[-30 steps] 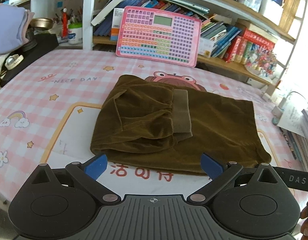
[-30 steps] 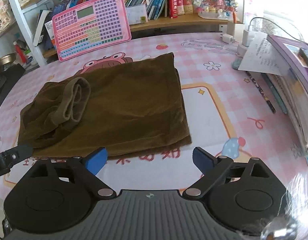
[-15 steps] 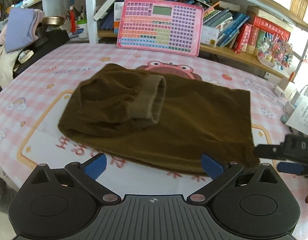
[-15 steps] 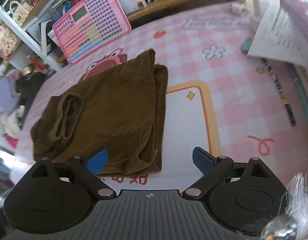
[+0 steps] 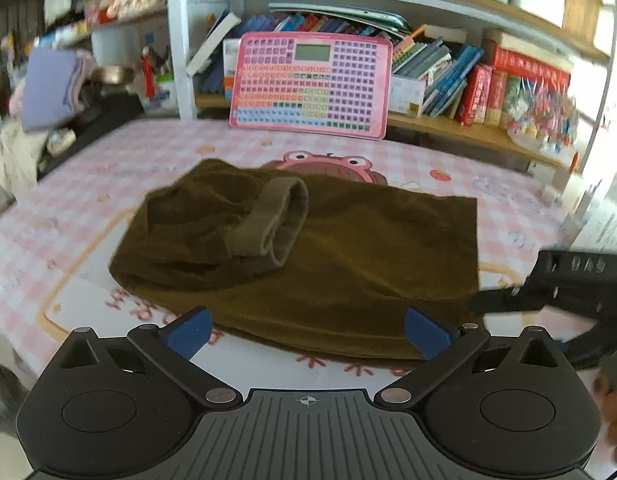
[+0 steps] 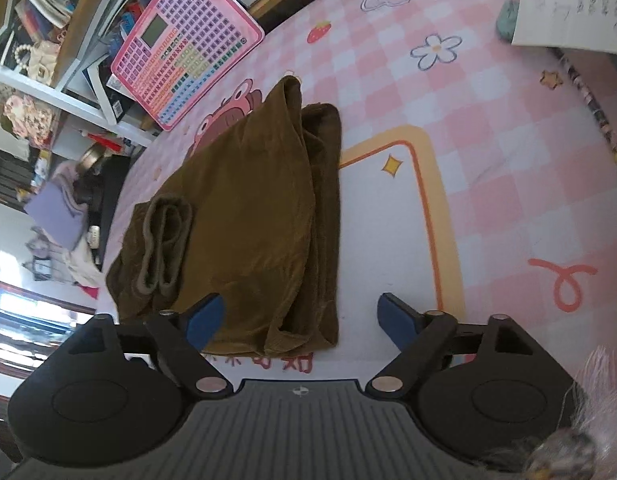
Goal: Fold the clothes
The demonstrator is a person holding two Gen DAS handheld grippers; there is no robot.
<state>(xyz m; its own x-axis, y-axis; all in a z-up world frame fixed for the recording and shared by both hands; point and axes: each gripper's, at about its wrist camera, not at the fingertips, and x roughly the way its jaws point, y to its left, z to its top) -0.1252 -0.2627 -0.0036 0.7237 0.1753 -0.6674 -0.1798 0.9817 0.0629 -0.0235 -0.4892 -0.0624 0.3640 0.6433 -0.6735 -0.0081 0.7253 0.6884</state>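
- The brown garment (image 5: 348, 256) lies partly folded on the pink checked worktop (image 6: 508, 184), its ribbed cuff (image 5: 276, 220) on top
- Left gripper (image 5: 306, 330) spread wide, holding nothing, pulled back since a second ago
- Right gripper (image 6: 300, 316) gaping, now tilted over the garment's right corner, nearer than before

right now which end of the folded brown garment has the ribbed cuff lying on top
The end of the folded brown garment nearest the purple cloth; the ribbed cuff lies there. The other end is plain.
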